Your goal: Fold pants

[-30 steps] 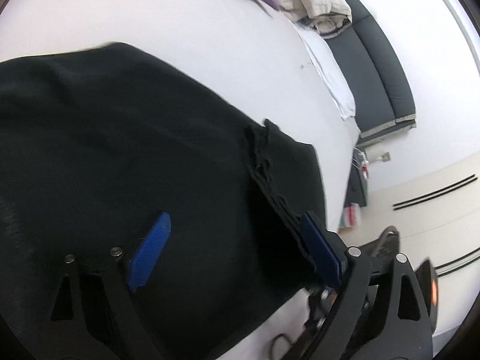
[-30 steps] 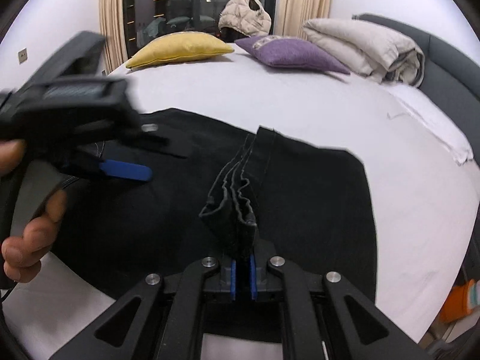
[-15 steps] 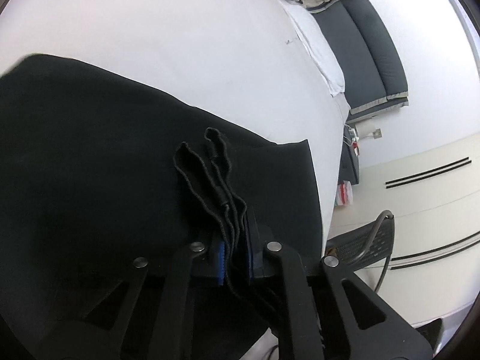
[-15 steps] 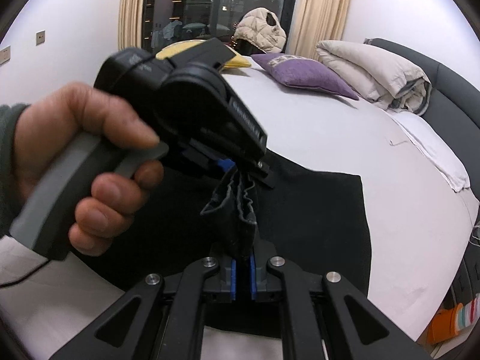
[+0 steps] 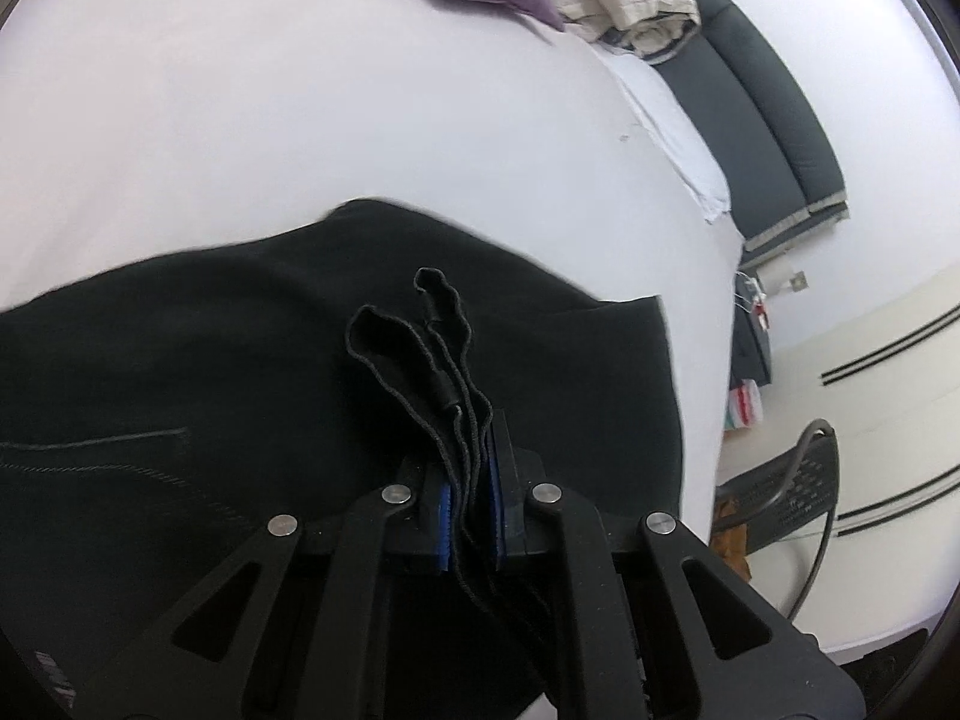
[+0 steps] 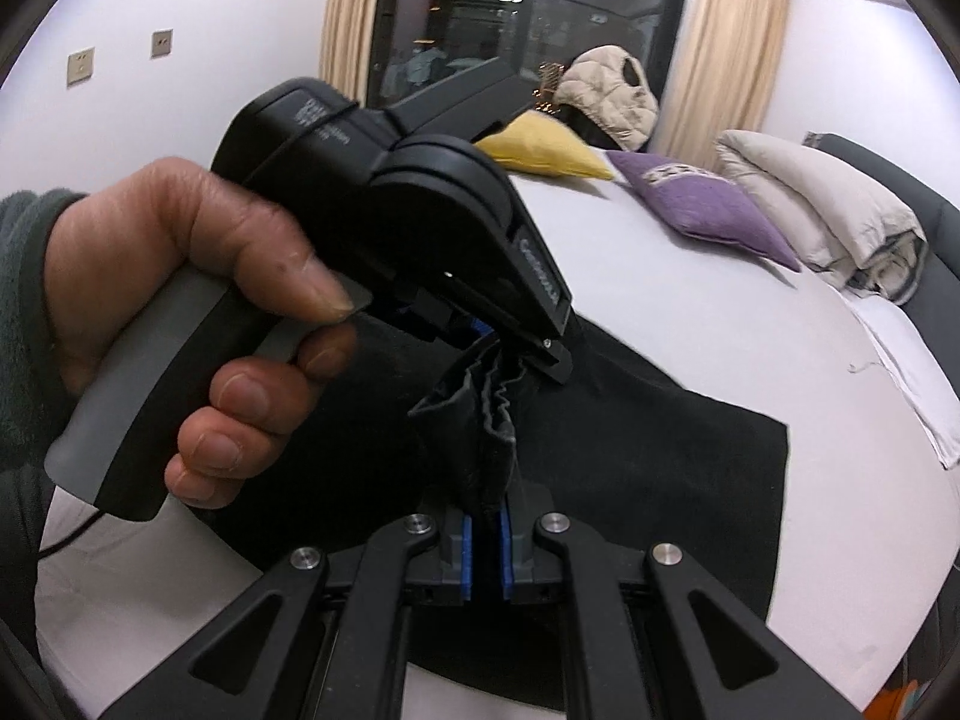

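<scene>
Here the wide bed with its white sheet (image 5: 300,120) fills most of both views, and the black fabric pants (image 6: 660,438) lie spread flat across its near part, one straight edge ending well short of the bed's side. Along the far side runs a dark grey padded headboard (image 5: 762,96), with a folded beige quilt (image 6: 828,210) lying against it. Beside the quilt rests a purple cushion (image 6: 708,204), and next to that a yellow cushion (image 6: 540,147); a cream puffer jacket (image 6: 612,96) sits behind them before the dark window.

The person's left hand (image 6: 198,324) wraps the grey-and-black handle of the left gripper (image 5: 469,498), whose blue-padded fingers are clenched on a bunched, ribbed band of the pants that stands up from between them. The right gripper (image 6: 486,546) is likewise clamped on a gathered fold of the same band, lifted off the bed. In the right wrist view the two grippers sit close together, the left one's tip pinching the fold just above the right one's fingers.
</scene>
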### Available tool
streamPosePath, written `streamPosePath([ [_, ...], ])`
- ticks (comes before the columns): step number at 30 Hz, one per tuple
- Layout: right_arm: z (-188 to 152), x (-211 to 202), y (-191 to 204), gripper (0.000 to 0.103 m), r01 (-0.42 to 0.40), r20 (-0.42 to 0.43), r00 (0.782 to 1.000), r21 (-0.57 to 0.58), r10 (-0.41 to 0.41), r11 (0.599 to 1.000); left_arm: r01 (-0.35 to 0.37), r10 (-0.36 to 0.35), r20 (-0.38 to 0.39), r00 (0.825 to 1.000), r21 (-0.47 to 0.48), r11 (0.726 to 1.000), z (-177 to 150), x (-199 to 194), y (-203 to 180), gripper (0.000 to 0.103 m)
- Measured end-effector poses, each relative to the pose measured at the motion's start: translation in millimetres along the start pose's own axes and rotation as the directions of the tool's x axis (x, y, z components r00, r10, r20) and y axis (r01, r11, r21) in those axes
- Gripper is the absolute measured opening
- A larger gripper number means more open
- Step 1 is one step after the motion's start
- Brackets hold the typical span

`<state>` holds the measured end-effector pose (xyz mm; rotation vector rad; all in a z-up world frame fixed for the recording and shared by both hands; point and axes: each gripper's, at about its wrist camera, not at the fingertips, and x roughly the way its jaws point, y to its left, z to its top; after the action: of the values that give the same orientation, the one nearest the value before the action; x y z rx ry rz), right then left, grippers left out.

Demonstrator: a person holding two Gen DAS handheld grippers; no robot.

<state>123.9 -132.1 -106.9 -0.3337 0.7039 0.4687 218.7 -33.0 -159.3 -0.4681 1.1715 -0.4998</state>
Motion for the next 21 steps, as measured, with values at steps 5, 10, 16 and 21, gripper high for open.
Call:
streamPosePath([
  [5,-10,37,8,0.011,-0.047,-0.092,0.995,-0.001,0.047,0.999,-0.043,0.043,-0.025,0.999,-0.008,0.999,-10,7,32,0.012],
  [10,-24,35,-8,0.037,-0.166,-0.158,0.971,0.095,0.180,0.981,-0.107,0.108,-0.022,0.994,0.028,0.994,-10,-8,27,0.025],
  [16,-30,-2,-110,0.046,-0.235,-0.051,0.960,0.382,0.274,0.894,-0.307,0.284,0.185,0.941,0.111,0.945,-26,-63,-8,0.030],
  [21,-18,37,-232,0.046,-0.363,0.111,0.917,0.627,0.382,0.689,-0.189,0.134,0.203,0.970,0.277,0.942,-43,-52,-56,0.030],
])
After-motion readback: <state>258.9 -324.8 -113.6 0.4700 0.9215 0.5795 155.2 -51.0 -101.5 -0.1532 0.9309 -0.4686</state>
